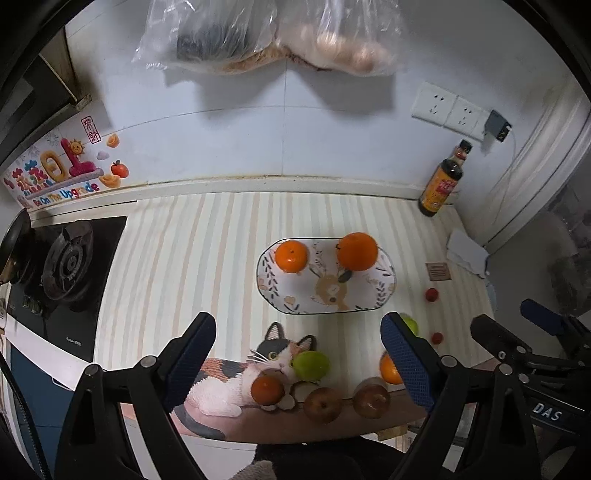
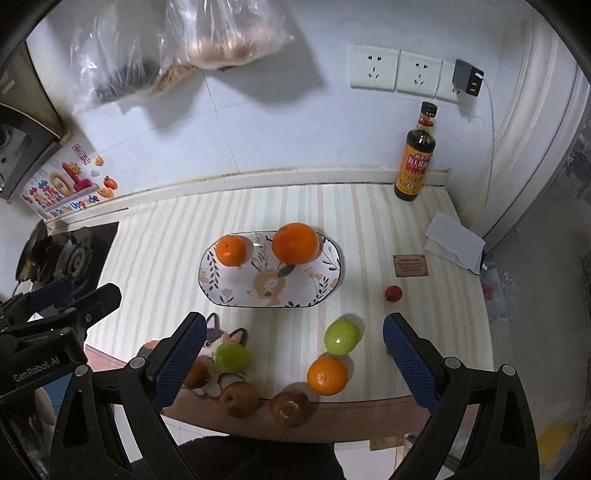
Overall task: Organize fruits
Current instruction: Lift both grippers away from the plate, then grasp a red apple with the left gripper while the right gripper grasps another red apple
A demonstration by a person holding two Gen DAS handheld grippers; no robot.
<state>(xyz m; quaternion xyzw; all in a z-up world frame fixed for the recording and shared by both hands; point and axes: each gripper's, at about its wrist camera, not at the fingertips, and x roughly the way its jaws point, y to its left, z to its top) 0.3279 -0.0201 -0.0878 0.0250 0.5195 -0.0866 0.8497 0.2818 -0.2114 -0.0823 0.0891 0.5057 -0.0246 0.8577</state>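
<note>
Both my grippers, left point(image 1: 299, 354) and right point(image 2: 293, 352), hang spread and empty. The orange point(image 2: 327, 375) lies between my right fingers, nearer than the plate point(image 2: 332, 273) beyond.

We saw even overhead light, soft shadows under the plastic bags point(image 1: 273, 35), heavy fisheye bending and dark vignette at edges, bags slightly blurred.

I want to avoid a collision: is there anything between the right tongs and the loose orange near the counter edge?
Nothing visible. The right tongs hang open above the orange, which shows free between the fingers. A green fruit sits just behind it, toward the plate.
</note>
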